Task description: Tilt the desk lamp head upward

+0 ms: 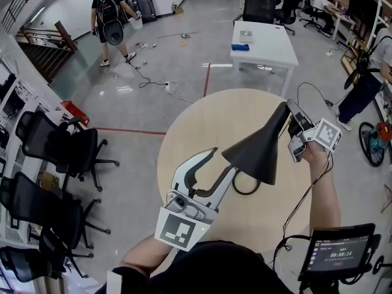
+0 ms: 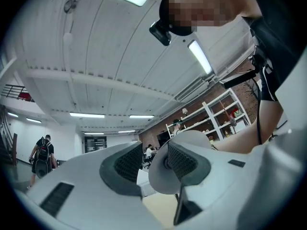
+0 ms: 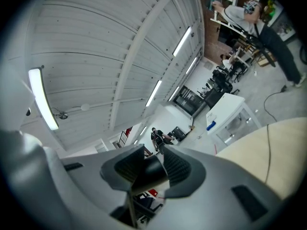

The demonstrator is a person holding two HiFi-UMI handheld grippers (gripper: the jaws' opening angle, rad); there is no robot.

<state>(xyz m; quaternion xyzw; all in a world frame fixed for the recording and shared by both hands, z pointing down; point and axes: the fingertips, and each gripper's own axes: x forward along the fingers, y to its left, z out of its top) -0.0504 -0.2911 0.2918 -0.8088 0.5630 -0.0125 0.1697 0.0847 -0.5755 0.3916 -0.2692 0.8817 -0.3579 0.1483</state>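
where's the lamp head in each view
Head view: lamp head, black cone at centre.
Left gripper view: its pale inside, lower centre.
Right gripper view: dark, clamped between the jaws, lower centre.
Shared landmark: person with backpack.

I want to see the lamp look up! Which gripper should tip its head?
Probably the right gripper: its jaws are shut on the narrow end of the lamp head. The left gripper is open beside the wide end, holding nothing.
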